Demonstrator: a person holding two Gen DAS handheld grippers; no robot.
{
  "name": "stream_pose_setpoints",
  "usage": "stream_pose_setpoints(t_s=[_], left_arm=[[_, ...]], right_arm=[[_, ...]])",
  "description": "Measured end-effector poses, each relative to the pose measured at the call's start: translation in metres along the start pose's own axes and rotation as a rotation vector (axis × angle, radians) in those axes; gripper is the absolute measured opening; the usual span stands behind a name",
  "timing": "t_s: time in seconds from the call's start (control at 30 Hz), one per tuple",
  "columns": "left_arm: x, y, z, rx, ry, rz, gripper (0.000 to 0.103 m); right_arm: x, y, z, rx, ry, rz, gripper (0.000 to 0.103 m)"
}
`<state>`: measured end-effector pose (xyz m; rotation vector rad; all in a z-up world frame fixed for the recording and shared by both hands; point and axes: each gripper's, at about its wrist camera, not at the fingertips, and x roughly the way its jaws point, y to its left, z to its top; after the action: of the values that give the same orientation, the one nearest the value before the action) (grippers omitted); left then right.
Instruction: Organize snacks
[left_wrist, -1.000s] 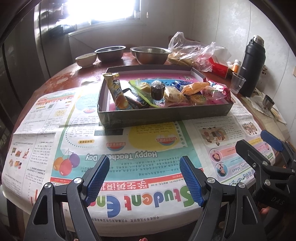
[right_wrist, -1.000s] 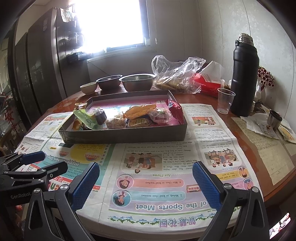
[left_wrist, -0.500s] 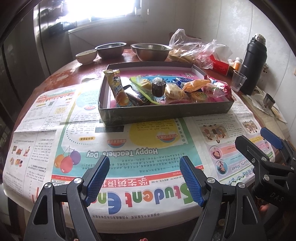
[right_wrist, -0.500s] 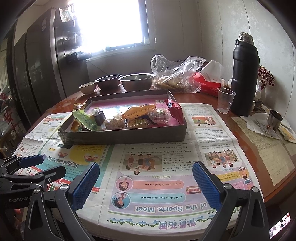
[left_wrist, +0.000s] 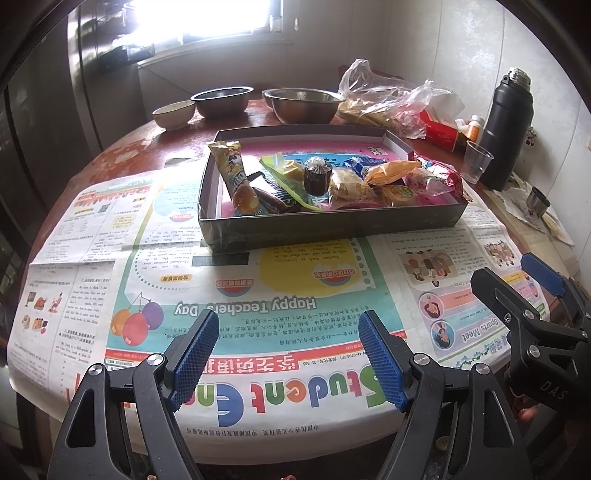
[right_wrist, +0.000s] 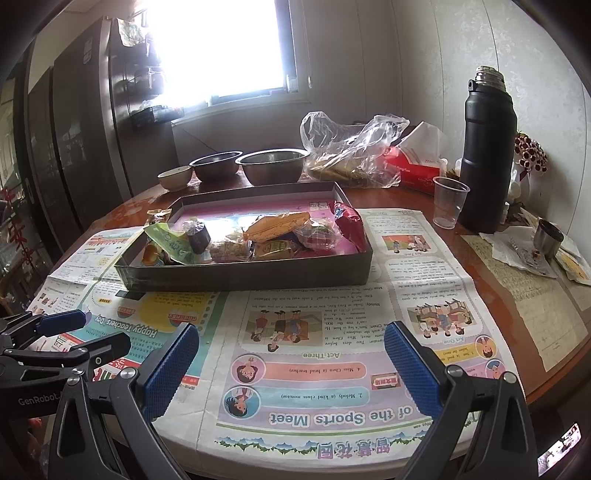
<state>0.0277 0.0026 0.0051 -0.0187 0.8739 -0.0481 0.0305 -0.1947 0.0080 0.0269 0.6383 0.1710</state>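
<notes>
A dark shallow box (left_wrist: 332, 225) (right_wrist: 243, 275) stands on the newspaper-covered table (left_wrist: 229, 280) and holds several wrapped snacks: a yellow packet (left_wrist: 234, 177), a green packet (left_wrist: 286, 181), a dark cup-shaped snack (left_wrist: 317, 176) (right_wrist: 197, 236), an orange packet (left_wrist: 393, 170) (right_wrist: 279, 223) and a red packet (left_wrist: 441, 177) (right_wrist: 349, 225). My left gripper (left_wrist: 288, 354) is open and empty over the table's near edge, well short of the box. My right gripper (right_wrist: 291, 369) is open and empty, also near the front edge. Each gripper shows in the other's view.
Behind the box are a small white bowl (left_wrist: 173, 114), two metal bowls (left_wrist: 221, 101) (left_wrist: 304, 105) and a clear plastic bag (left_wrist: 384, 103). At the right stand a black thermos (right_wrist: 487, 155), a plastic cup (right_wrist: 448, 201), a red tissue box (right_wrist: 415, 166) and a small metal cup (right_wrist: 550, 236).
Both grippers have drawn back slightly from the box and stay open. Nothing on the table has moved.
</notes>
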Motion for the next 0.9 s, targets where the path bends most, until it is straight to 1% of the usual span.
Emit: stream_pose_setpoints(t_s=[0.2,0.77,0.9], left_arm=[[-0.007,0.003,0.002,-0.008,-0.041,0.004,0.079],[-0.011,0.002,0.004,-0.002,-0.064,0.014,0.079],[-0.012,0.002,0.004,-0.007,-0.073,0.004,0.079]], right_arm=[[-0.004,-0.001,0.002,0.004,-0.026,-0.001,0.101],[-0.007,0.000,0.002,0.006,-0.042,0.000,0.101],[-0.006,0.000,0.003,0.006,-0.045,0.001,0.101]])
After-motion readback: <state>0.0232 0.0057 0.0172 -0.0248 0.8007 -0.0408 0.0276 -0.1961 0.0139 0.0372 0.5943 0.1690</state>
